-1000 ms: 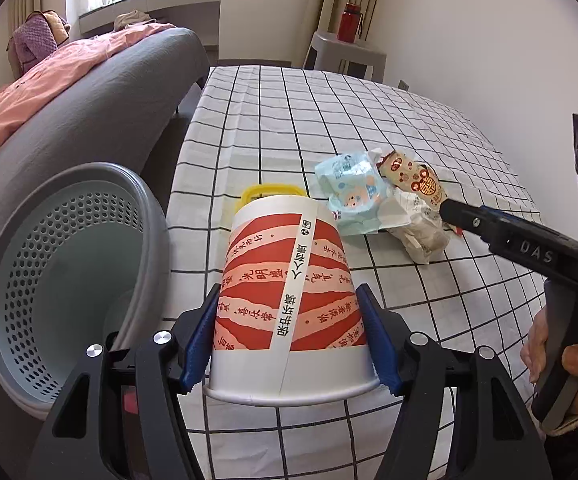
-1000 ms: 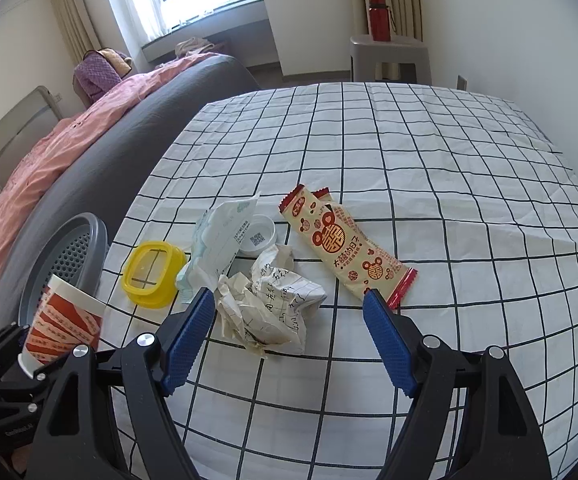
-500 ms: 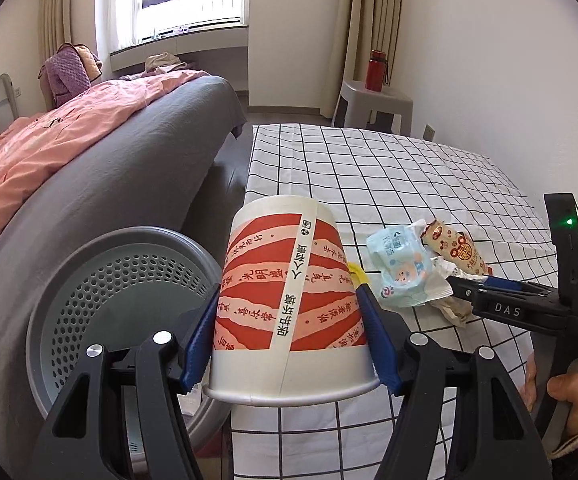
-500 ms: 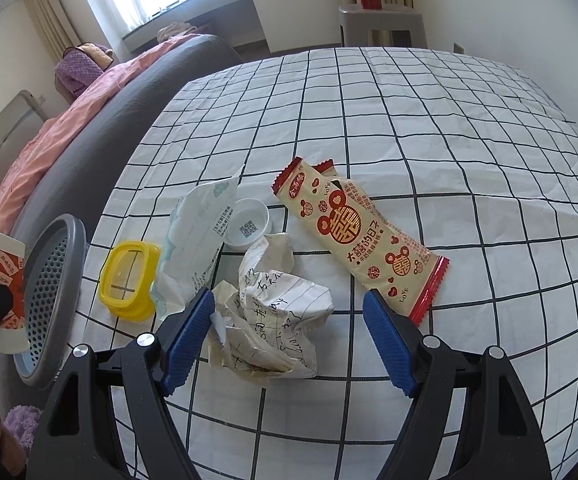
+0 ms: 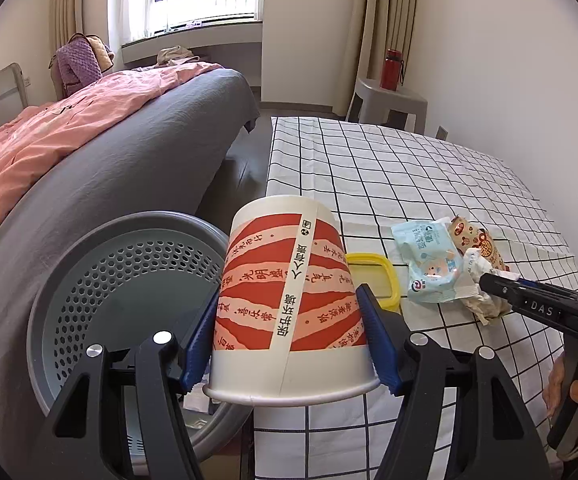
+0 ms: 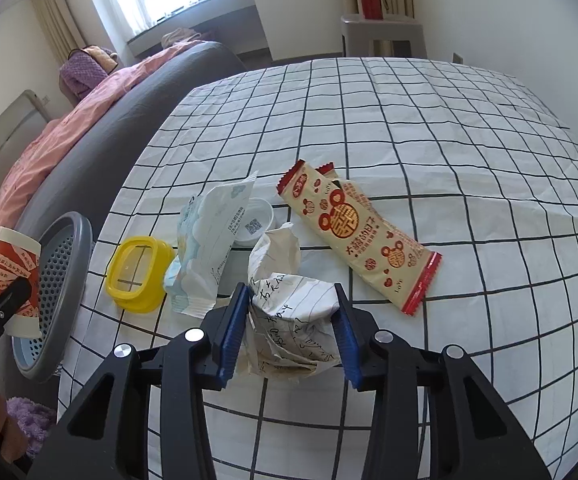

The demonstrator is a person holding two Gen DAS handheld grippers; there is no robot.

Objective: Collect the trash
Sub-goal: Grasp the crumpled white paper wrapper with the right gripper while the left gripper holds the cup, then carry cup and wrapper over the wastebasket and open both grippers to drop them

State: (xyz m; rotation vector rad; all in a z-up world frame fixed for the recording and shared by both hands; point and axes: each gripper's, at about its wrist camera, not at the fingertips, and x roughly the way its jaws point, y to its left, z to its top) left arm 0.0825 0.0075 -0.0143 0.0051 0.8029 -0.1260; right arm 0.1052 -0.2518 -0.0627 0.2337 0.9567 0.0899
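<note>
My left gripper is shut on a red-and-white paper cup, held upside down at the table's left edge, beside the grey perforated bin. My right gripper is closing its jaws, and both blue pads touch a crumpled sheet of written paper lying on the checked tablecloth. Around the paper lie a red-and-cream snack wrapper, a pale blue wipes pack, a yellow lid and a small white cap. The right wrist view shows the cup next to the bin.
A bed with a grey cover and a pink blanket runs along the left, close behind the bin. A grey stool with a red bottle stands beyond the table. A person's hand grips the right handle.
The right jaws have narrowed from wide open onto the crumpled paper. The left gripper has carried the cup leftward off the table's edge, to beside the bin.
</note>
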